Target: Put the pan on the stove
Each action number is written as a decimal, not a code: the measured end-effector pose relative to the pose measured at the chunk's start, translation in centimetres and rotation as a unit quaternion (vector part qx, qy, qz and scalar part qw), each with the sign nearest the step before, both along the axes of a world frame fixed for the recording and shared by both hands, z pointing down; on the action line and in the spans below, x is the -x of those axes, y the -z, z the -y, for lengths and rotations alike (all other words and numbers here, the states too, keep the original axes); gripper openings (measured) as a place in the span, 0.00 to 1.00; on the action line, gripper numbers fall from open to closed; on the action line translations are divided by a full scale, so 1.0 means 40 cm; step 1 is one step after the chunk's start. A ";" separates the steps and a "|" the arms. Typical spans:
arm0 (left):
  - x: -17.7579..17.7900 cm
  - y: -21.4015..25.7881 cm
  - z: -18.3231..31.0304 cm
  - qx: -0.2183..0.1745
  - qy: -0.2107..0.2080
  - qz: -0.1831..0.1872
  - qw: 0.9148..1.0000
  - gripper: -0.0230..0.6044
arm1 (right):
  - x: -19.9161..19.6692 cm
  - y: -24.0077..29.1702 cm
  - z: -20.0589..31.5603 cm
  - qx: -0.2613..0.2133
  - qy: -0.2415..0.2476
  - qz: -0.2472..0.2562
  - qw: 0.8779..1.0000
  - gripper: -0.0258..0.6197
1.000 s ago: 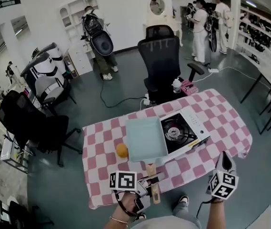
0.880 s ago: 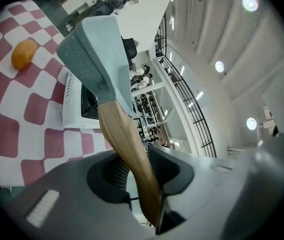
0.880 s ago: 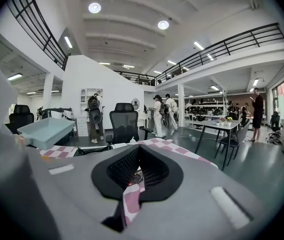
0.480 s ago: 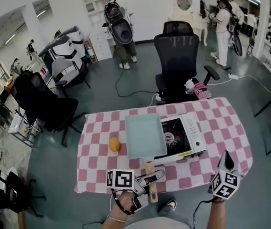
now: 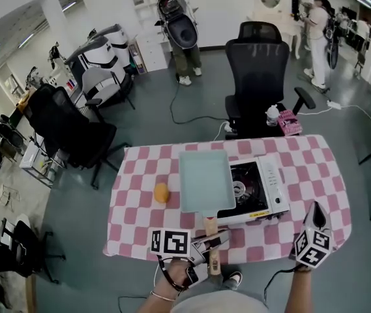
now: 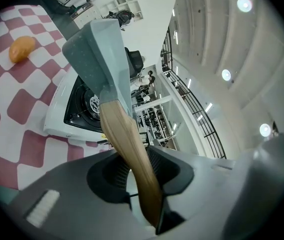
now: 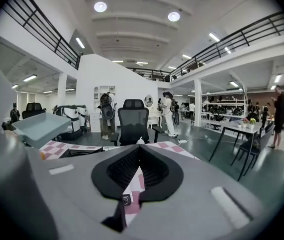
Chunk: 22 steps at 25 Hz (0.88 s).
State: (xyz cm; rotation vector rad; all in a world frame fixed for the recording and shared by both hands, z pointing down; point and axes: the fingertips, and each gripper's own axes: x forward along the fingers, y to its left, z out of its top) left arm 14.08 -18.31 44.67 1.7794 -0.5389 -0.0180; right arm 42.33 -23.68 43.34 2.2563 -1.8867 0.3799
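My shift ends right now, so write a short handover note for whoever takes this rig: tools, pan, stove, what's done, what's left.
Left tool: shut on the pan's wooden handle.
Right tool: shut, empty, by the table's near right corner.
Pan: overlaps the stove's left side; burner uncovered.
Done: pan gripped, at the stove.
Left: shift it right over the burner, set it down, release.

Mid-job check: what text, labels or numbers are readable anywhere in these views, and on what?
Nothing can be read as text.
Stove, yellow front label: print too small to read.
Stove's white control strip: markings too small to read.
Marker cubes: black-and-white square patterns only, no letters.
Pan: no print visible.
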 end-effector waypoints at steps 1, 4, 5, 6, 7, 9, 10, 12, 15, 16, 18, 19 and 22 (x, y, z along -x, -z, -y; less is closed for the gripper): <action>-0.003 0.000 0.004 0.000 0.001 -0.001 1.000 0.21 | -0.001 0.000 0.008 -0.001 0.000 0.003 1.000 0.05; -0.016 0.003 0.012 0.002 0.002 -0.010 1.000 0.21 | -0.005 -0.011 0.025 -0.001 -0.002 0.016 1.000 0.05; -0.020 0.004 0.013 0.003 0.003 -0.011 1.000 0.21 | -0.004 -0.016 0.028 0.001 -0.001 0.016 1.000 0.05; -0.023 0.003 0.015 0.003 0.003 -0.011 1.000 0.21 | -0.003 -0.020 0.030 0.002 0.000 0.015 1.000 0.05; -0.026 0.002 0.017 0.003 0.002 -0.010 1.000 0.21 | -0.002 -0.024 0.032 0.004 0.001 0.015 1.000 0.05; -0.034 -0.002 0.024 0.005 0.001 -0.008 1.000 0.21 | -0.006 -0.033 0.032 0.007 0.001 0.015 1.000 0.05; -0.039 -0.004 0.027 0.005 0.000 -0.006 1.000 0.21 | -0.010 -0.037 0.031 0.009 0.001 0.017 1.000 0.05; -0.050 -0.004 0.032 0.005 -0.002 -0.006 1.000 0.21 | -0.021 -0.042 0.028 0.012 -0.001 0.017 1.000 0.05; -0.070 -0.001 0.037 0.004 -0.010 -0.009 1.000 0.21 | -0.043 -0.044 0.024 0.012 -0.009 0.016 1.000 0.05; -0.078 -0.001 0.038 0.004 -0.013 -0.010 1.000 0.21 | -0.052 -0.044 0.022 0.012 -0.013 0.016 1.000 0.05; -0.094 -0.002 0.039 0.004 -0.018 -0.013 1.000 0.21 | -0.072 -0.042 0.017 0.011 -0.021 0.015 1.000 0.05; -0.100 -0.002 0.040 0.004 -0.020 -0.014 1.000 0.21 | -0.081 -0.040 0.016 0.010 -0.024 0.014 1.000 0.05; -0.120 -0.008 0.042 0.008 -0.025 -0.016 1.000 0.21 | -0.113 -0.038 0.008 0.009 -0.037 0.010 0.999 0.05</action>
